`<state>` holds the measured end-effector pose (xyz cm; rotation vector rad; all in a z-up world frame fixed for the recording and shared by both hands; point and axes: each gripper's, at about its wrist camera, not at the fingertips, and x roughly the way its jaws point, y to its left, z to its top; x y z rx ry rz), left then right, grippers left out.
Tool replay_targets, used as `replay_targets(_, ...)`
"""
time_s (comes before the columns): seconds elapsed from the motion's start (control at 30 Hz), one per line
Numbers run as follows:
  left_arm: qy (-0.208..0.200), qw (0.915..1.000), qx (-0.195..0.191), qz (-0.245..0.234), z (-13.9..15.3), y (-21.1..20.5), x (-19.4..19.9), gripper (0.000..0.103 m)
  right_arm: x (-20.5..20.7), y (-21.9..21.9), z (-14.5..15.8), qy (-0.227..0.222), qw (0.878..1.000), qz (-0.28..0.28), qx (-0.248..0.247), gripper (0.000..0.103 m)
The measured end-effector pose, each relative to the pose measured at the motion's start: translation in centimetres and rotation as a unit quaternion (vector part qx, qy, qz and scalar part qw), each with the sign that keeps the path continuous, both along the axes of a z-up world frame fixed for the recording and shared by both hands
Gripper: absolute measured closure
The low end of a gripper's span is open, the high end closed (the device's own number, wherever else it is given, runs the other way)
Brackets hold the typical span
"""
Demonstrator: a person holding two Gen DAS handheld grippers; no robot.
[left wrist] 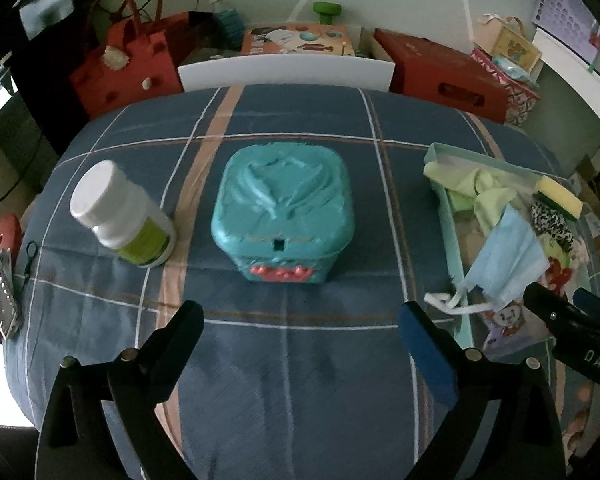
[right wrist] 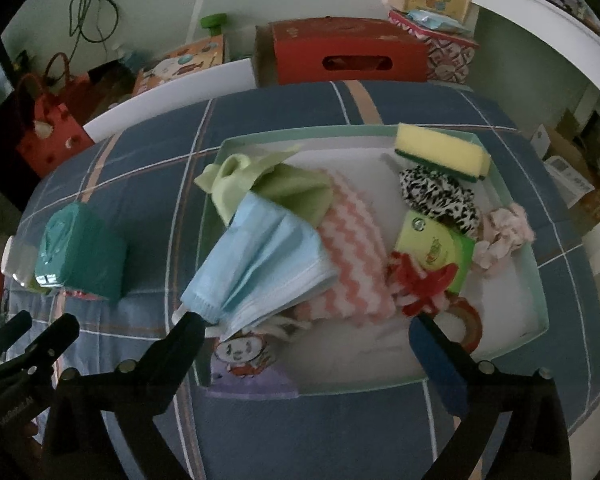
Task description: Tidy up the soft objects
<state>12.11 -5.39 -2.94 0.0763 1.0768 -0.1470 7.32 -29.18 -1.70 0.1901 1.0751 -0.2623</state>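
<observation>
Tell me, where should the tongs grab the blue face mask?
Probably grip the blue face mask at its low corner, coming from the near side with the right tongs. That corner and its white ear loop hang over the tray's rim, clear of the other cloths.

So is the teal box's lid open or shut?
Shut. The teal box has its embossed lid sitting flat on top, with no gap showing along the front edge.
</observation>
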Motion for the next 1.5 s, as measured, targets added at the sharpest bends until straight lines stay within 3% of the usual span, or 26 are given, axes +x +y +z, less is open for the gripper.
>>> replay_targets(0.73, -0.026, 0.9957, 0.078, 0.043, 0.0, 1.1, -1.3, 0.005, -1.2, 1.2, -0.4, -0.001, 1.0, 0.013, -0.008, 0.0)
replay_targets(1.5, 0.006, 0.9974, 0.057, 0.044, -0.5, 1.6, -1.0, 0.005, -0.9, 2.1, -0.7, 0.002, 0.999, 0.031, -0.014, 0.0)
